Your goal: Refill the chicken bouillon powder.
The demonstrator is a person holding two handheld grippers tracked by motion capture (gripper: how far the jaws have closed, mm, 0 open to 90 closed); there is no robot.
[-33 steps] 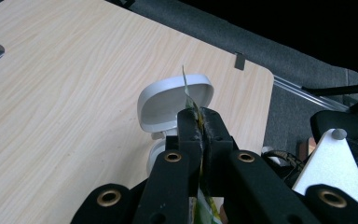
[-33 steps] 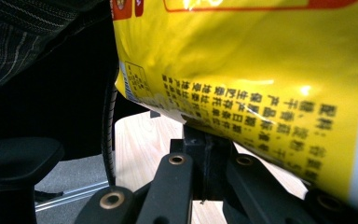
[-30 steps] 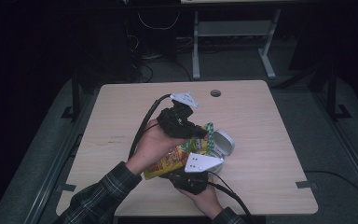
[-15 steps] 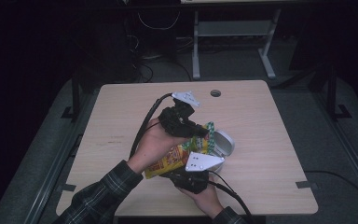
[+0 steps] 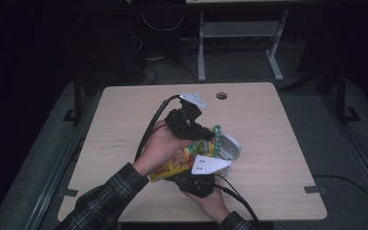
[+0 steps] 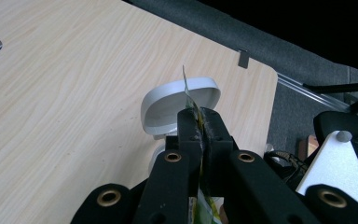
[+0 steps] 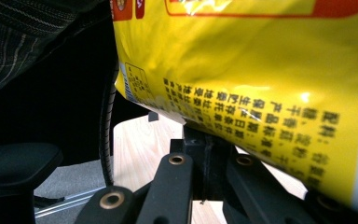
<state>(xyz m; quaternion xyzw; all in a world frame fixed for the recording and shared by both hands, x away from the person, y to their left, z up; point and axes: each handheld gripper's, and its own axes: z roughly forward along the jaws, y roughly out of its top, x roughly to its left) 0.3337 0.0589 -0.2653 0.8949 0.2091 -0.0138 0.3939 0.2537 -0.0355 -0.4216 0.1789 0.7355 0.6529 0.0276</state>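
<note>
Dark floor and a tangle of cables surround the pale wooden table [image 5: 124, 124], which stands lit in the middle of the room. Above its near middle, held off the wood, is a yellow snack bag [image 5: 178, 162] with orange print, gripped at two ends. The left gripper [image 5: 210, 135] has its jaws clenched on the bag's upper edge; in the left gripper view the thin foil edge [image 6: 190, 100] pokes up from between the two black jaws, which are pressed together on it. The right gripper [image 7: 205, 140] is just nearer, under the bag, and its jaws are likewise closed; in the right gripper view the bag [image 7: 261, 70] lies right across them, with rows of black print on the yellow, and its lower edge appears to be pinched there, though the contact itself is hidden behind the foil. A grey three-cornered plate [image 5: 210, 164] sits on top of that gripper.

Just to the right of the bag, touching the table, is a white round tin [image 5: 230, 149] with its lid tipped up [image 6: 179, 100], directly beyond the left jaws. The person's plaid sleeve [image 5: 105, 199] comes in from the near left, and cables trail from both grippers. Farther off, a round cable hole [image 5: 221, 96] sits near the table's far edge.
</note>
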